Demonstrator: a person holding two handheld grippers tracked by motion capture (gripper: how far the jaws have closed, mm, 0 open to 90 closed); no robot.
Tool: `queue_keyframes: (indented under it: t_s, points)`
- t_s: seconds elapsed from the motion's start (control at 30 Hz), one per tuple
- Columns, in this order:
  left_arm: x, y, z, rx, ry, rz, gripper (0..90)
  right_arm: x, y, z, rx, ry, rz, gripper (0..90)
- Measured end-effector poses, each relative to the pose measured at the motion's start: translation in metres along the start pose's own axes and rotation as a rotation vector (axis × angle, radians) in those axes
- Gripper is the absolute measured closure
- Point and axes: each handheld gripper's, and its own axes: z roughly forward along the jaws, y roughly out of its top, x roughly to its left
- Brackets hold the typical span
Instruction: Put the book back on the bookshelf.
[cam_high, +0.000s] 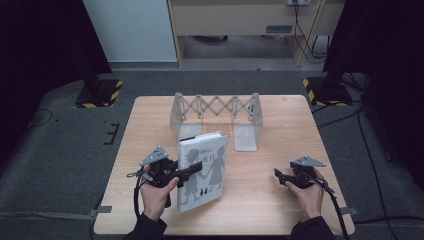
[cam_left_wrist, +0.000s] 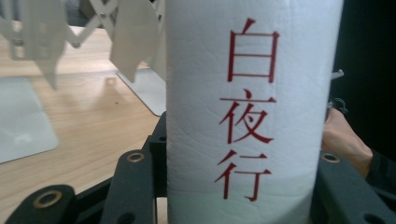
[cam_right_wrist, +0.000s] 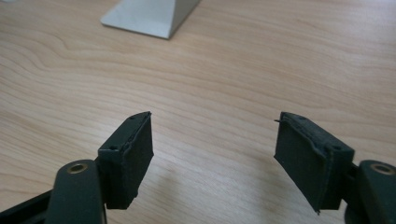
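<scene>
1. My left claw (cam_high: 192, 170) pinches a white paperback book with grey silhouette figures on its cover (cam_high: 202, 170); the jaws press on both covers, with the spine between them.
2. In the left gripper view the book's white spine (cam_left_wrist: 247, 116) stands upright between my jaws, its red characters running top to bottom.
3. From the high view, the book sits a little toward 7 o'clock of the middle of the pale wooden table (cam_high: 260, 195), just right of my left hand (cam_high: 155, 192).
4. The book's long axis runs roughly from 12 to 6 o'clock, the top edge leaning slightly toward 1 o'clock. Its front cover faces up toward the camera.
5. I cannot tell whether its lower edge touches the table.
6. My right claw (cam_high: 280, 175) is spread wide with nothing between the pads, as the right gripper view shows (cam_right_wrist: 212, 154). It hovers over bare wood at about 4 o'clock, pointing toward 9 o'clock, well apart from the book.
7. A grey metal expanding book rack with scissor-lattice links (cam_high: 215, 112) stands at 12 o'clock, beyond the book.
</scene>
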Motion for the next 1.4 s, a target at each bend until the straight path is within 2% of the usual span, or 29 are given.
queue_keyframes:
  t_s: [0.07, 0.1, 0.2, 0.23, 0.4, 0.43, 0.47, 0.5, 0.67, 0.77, 0.83, 0.97, 1.03, 1.17, 1.4]
  points:
    - [0.002, 0.002, -0.002, -0.004, 0.007, 0.002, 52.8, -0.001, -0.001, 0.0, 0.009, -0.006, -0.001, 26.2]
    - [0.003, 0.004, -0.006, -0.011, 0.022, 0.005, 52.8, -0.003, -0.001, 0.002, 0.023, -0.026, -0.007, 25.1]
    - [0.006, 0.008, -0.012, -0.024, 0.053, 0.013, 52.7, -0.006, -0.002, 0.002, 0.029, -0.036, -0.016, 24.1]
    - [0.008, 0.011, -0.017, -0.033, 0.072, 0.02, 52.7, -0.007, -0.005, 0.003, 0.046, -0.041, -0.003, 23.4]
    - [0.014, 0.015, -0.026, -0.046, 0.104, 0.027, 52.7, -0.009, -0.007, 0.004, 0.054, -0.055, -0.001, 22.2]
    - [0.015, 0.017, -0.03, -0.048, 0.127, 0.035, 52.7, -0.008, -0.007, 0.005, 0.058, -0.055, -0.015, 20.1]
    - [0.015, 0.017, -0.03, -0.048, 0.127, 0.035, 52.7, -0.008, -0.007, 0.005, 0.058, -0.055, -0.015, 20.1]
    - [0.018, 0.02, -0.033, -0.051, 0.143, 0.044, 52.7, -0.006, -0.007, 0.006, 0.069, -0.057, -0.029, 16.0]
    - [0.028, 0.029, -0.036, -0.066, 0.174, 0.036, 52.7, -0.007, -0.006, 0.008, 0.081, -0.073, -0.01, 9.9]
    - [0.033, 0.034, -0.036, -0.068, 0.193, 0.04, 52.7, -0.007, -0.006, 0.008, 0.088, -0.065, -0.02, 7.6]
    - [0.04, 0.04, -0.031, -0.081, 0.223, 0.04, 52.6, -0.006, -0.006, 0.009, 0.091, -0.062, -0.019, 7.2]
    - [0.049, 0.048, -0.019, -0.091, 0.242, 0.032, 52.7, -0.006, -0.006, 0.009, 0.091, -0.063, -0.019, 7.2]
    - [0.051, 0.049, -0.016, -0.091, 0.248, 0.028, 52.7, -0.006, -0.006, 0.009, 0.091, -0.063, -0.019, 7.2]
    - [0.057, 0.062, 0.001, -0.087, 0.294, 0.043, 52.7, -0.006, -0.006, 0.009, 0.091, -0.062, -0.019, 7.2]
    - [0.068, 0.072, 0.018, -0.092, 0.332, 0.042, 52.7, -0.006, -0.006, 0.009, 0.091, -0.062, -0.019, 7.2]
